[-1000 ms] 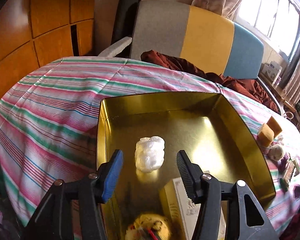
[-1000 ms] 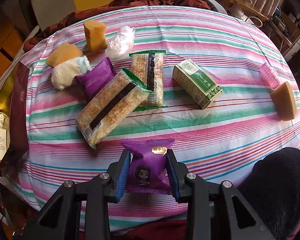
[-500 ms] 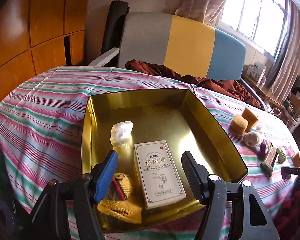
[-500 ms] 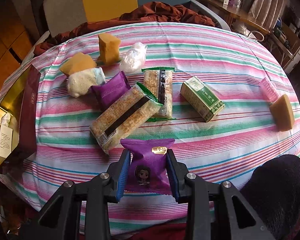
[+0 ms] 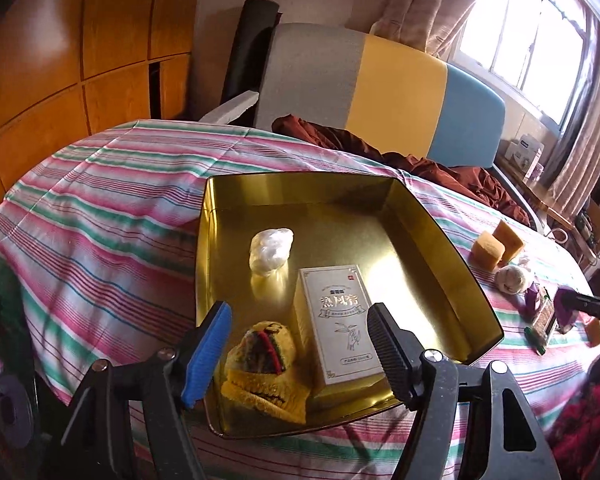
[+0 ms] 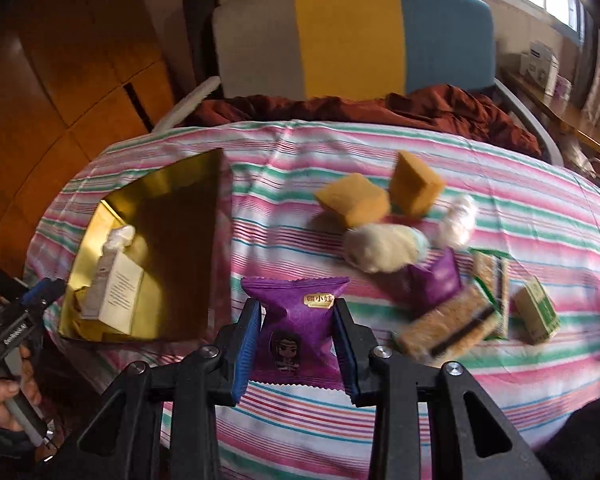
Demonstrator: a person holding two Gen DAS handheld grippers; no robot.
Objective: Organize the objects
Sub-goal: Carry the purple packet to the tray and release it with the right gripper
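Above the near edge of the striped table, the right gripper held a purple snack packet pinched between its jaws, clear of the cloth. Left gripper hovered over the near end of the gold tin with jaws opening on nothing; white box, wrapped white bundle and yellow knit piece lay inside. Step judged: carrying the packet; next move calls for crossing to the tin's bare far floor and releasing.

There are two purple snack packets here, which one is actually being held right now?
The purple packet with the cartoon figure, clamped between the right gripper's fingers above the tablecloth. The other purple packet lies on the table, tucked among the snack bars.
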